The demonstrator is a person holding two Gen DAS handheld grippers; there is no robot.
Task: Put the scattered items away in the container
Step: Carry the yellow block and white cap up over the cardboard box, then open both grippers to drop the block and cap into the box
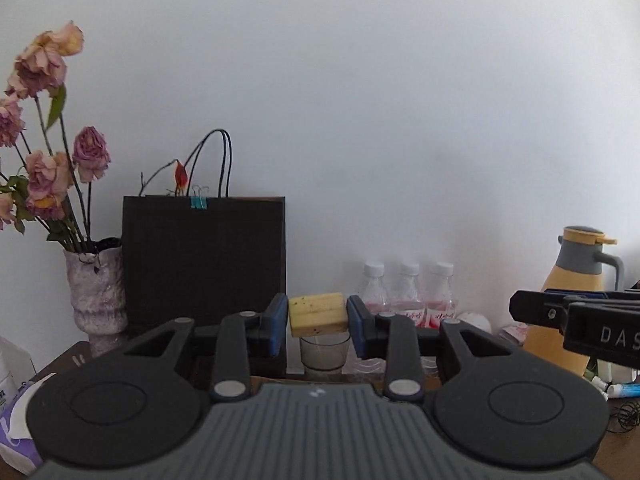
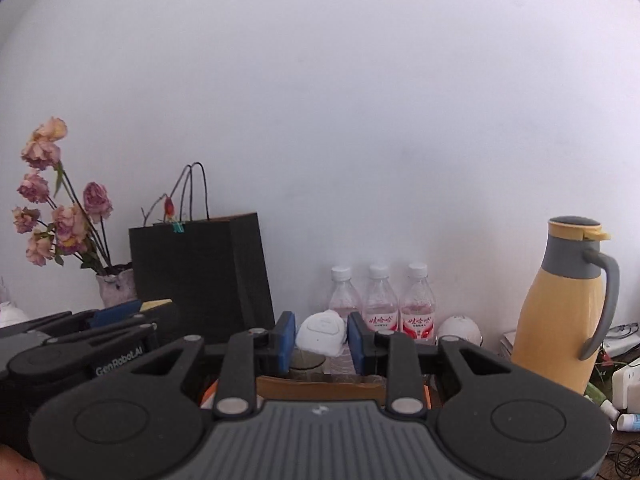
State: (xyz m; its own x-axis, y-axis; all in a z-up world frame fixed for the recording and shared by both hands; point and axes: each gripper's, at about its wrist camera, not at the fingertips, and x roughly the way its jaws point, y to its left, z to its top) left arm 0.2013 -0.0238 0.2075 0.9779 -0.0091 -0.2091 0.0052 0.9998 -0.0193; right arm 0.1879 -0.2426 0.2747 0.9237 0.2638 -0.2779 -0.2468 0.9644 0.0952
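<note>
Between left tool [image 1: 318, 326] pads: yellow sponge [image 1: 318, 314], clamped.

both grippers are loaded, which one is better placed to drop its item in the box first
Right, probably. The right gripper, shut on the white mask, shows the cardboard box rim just beneath its fingers; the left gripper, holding the yellow sponge, shows less of it.

Soft, even, dimmish light fills both views, and the wall [image 1: 360, 100] reads pale grey with a faint shadow low behind the bag [image 1: 204, 260]. Fisheye bending curves the edges, with dark corners at the top. Focus is fair but grainy, with no glare or motion blur.
</note>
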